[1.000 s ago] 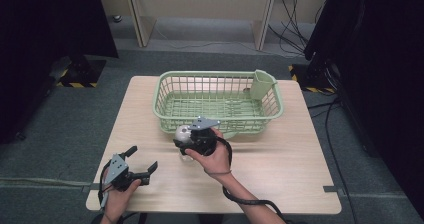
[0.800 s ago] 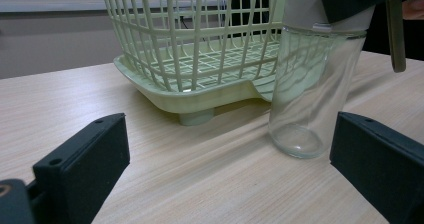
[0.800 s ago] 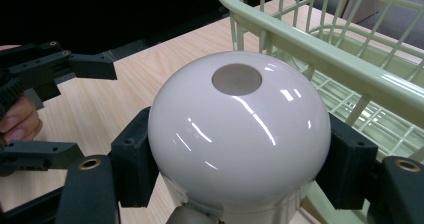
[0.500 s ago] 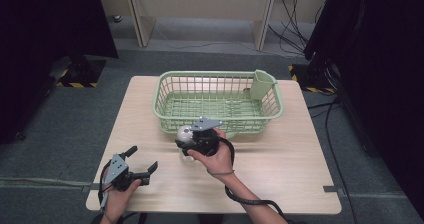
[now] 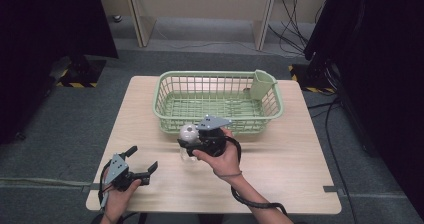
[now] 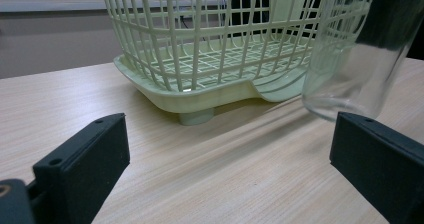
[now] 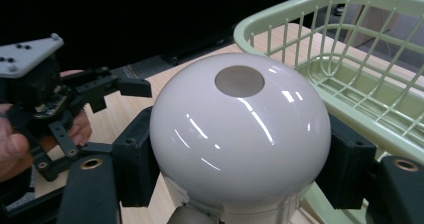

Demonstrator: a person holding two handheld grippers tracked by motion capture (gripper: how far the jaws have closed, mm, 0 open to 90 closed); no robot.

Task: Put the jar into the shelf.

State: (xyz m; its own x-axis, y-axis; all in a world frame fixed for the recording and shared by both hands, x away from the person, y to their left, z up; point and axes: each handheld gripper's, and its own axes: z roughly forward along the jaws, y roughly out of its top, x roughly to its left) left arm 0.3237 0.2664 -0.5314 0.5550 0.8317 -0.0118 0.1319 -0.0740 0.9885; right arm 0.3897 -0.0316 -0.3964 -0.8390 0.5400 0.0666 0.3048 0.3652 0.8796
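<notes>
Jaws of my right gripper (image 5: 192,143) clamp the white domed lid (image 7: 240,129) of a clear glass bottle (image 6: 350,59), lifted just off the table (image 5: 280,174) right beside the near wall of the green basket (image 5: 217,101). My left gripper (image 5: 142,161) rests spread open and empty, nearer me than the basket.
</notes>
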